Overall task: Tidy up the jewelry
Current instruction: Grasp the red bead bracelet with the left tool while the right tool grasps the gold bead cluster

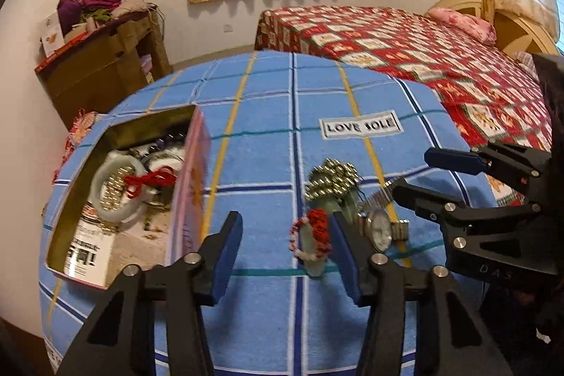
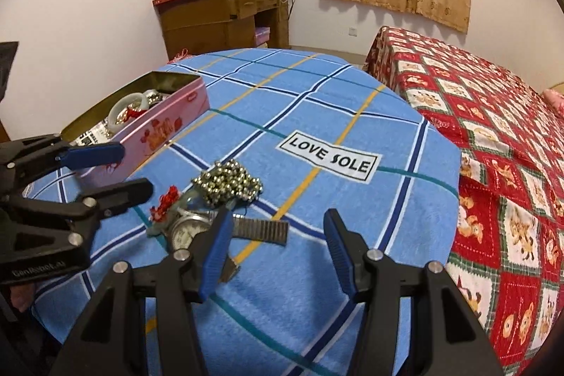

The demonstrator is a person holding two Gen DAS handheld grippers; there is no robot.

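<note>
Item: pale bangle with red and pink trim (image 1: 312, 240), on the table (image 1: 268, 136), near the watch (image 1: 379, 229). Long axis runs near-to-far, just inside the right pad of your left gripper (image 1: 287, 247), fingers parted, nothing clamped. Your right gripper (image 2: 278, 245), open and empty, sits right of the watch. Pink tin (image 1: 192, 196): far left.

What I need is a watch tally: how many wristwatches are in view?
1. A silver wristwatch lies on the blue checked cloth beside the bead strand, outside the pink tin. Others may be hidden inside the tin.
</note>
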